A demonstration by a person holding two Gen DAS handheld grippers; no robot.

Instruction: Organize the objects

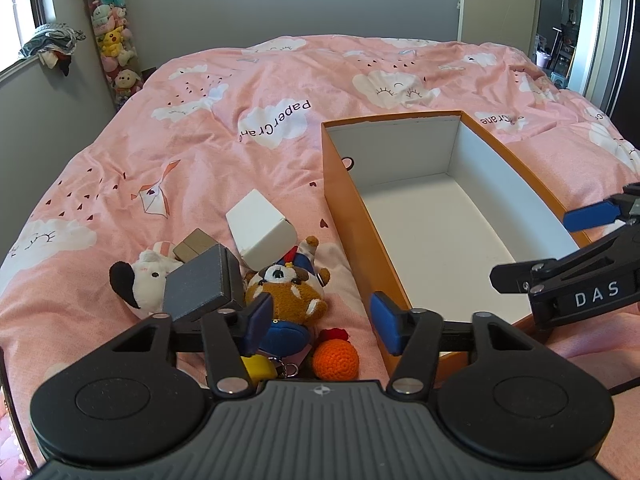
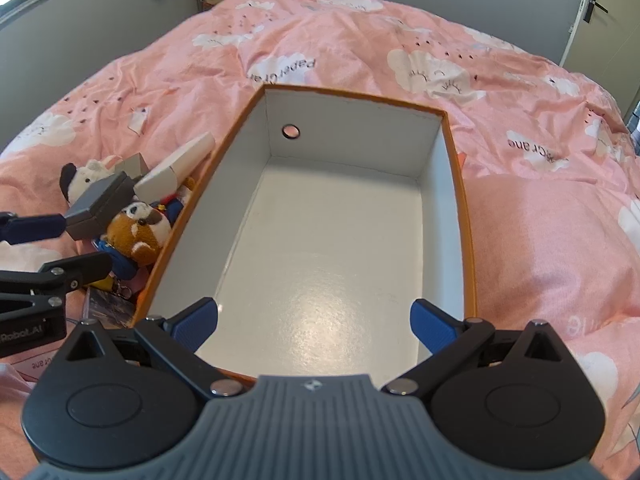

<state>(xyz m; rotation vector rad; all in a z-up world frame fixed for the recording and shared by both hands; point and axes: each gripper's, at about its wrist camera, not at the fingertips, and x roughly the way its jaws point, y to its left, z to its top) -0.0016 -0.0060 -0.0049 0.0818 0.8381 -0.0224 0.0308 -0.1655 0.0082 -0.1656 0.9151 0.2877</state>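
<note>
Between my left hand-held gripper's (image 1: 320,322) half-parted, empty pads, low centre of frame, lies the brown plush (image 1: 288,292), long axis running up-frame. Dark grey box (image 1: 200,286) crowds its left; the empty orange box (image 1: 440,240) sits right, my right hand-held gripper (image 2: 314,320) wide above it.

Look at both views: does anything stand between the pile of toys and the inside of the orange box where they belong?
Only the orange box's own left wall separates them; the red panda plush lies right beside it and would have to be lifted over the rim. The box floor shows nothing inside.
</note>
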